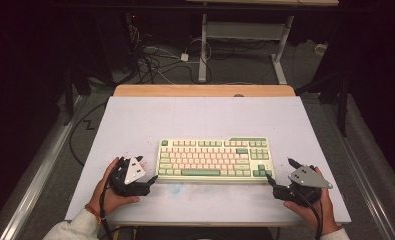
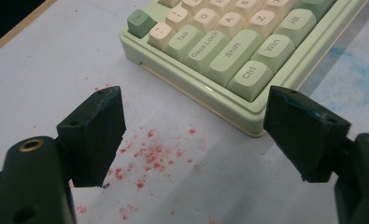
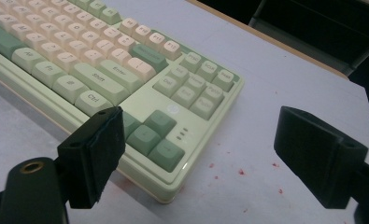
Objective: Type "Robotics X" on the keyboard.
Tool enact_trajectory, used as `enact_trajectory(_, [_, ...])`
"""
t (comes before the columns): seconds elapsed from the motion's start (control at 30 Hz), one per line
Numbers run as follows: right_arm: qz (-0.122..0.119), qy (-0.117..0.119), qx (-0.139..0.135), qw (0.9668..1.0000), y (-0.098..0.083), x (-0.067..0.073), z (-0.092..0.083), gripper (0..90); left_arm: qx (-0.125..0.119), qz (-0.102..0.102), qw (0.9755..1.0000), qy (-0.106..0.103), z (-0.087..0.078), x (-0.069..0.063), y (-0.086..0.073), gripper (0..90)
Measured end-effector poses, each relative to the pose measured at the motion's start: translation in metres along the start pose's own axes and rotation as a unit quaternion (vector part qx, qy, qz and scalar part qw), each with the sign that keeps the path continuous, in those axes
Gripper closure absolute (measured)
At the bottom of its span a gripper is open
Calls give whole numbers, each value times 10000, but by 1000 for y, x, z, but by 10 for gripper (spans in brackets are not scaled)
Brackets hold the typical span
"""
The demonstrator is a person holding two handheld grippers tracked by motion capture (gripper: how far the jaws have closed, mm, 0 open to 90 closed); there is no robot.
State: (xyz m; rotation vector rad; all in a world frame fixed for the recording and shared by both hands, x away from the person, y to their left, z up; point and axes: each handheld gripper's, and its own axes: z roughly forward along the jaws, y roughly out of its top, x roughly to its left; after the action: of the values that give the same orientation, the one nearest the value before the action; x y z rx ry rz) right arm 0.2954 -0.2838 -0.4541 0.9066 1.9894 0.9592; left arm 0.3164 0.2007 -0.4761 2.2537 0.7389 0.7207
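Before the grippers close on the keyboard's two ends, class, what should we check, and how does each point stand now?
1. Left gripper open: ok, jaws wide apart, nothing between them.
2. Right gripper open: ok, jaws wide, nothing gripped.
3. Left gripper lined up with the keyboard: ok, it faces the near left corner by the Ctrl key.
4. Right gripper lined up: ok, the near right corner by the arrow keys sits between its jaws.
5. Keyboard flat on the table: ok.
6. Jaws touching the keyboard: not ok, both stand short of it.
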Motion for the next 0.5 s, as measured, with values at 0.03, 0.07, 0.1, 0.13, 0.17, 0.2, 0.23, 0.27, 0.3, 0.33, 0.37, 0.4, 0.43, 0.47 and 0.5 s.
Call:
enact_trajectory(0.03, [14,9,6,10000,0,0,0,170,8,-2,10000,-8,0,0,0,197])
enact_trajectory(0.07, [-17,14,1,10000,0,0,0,173,9,0,10000,-9,0,0,0,197])
enact_trajectory(0.1, [-30,13,2,10000,0,0,-1,178,-8,9,10000,-24,-2,-1,-1,197])
enact_trajectory(0.13, [-28,21,11,10000,1,1,-1,186,-8,9,10000,-24,-2,-1,-1,197])
enact_trajectory(0.17, [-20,29,7,10000,1,1,-2,195,-19,20,10000,-37,-2,-1,-1,197])
enact_trajectory(0.2, [-27,28,-15,10000,1,2,-2,204,-21,32,10000,-19,-3,-2,-1,197])
enact_trajectory(0.23, [-27,28,-15,10000,1,2,-2,204,-31,40,10000,-23,-3,-2,-1,197])
enact_trajectory(0.27, [-86,192,-50,9998,2,3,-3,209,-45,33,10000,-52,-4,-1,-2,197])
enact_trajectory(0.3, [-61,263,-42,9996,2,3,-4,228,-45,33,10000,-52,-4,-1,-2,197])
enact_trajectory(0.33, [-61,263,-42,9996,2,3,-4,228,-31,37,10000,-49,-4,-1,-3,197])
enact_trajectory(0.37, [-47,338,-47,9994,2,3,-4,261,-21,32,10000,-44,-4,-1,-3,197])
enact_trajectory(0.4, [-68,427,-114,9990,3,3,-5,303,-38,15,10000,-38,-5,-1,-3,197])
enact_trajectory(0.43, [-70,446,-118,9989,4,4,-6,334,-52,17,10000,-42,-6,-1,-3,197])
enact_trajectory(0.47, [-59,448,-114,9989,4,4,-6,351,-52,17,10000,-42,-6,-1,-3,197])
enact_trajectory(0.5, [-31,476,-105,9988,5,4,-7,379,-54,29,10000,-45,-6,-2,-3,197])
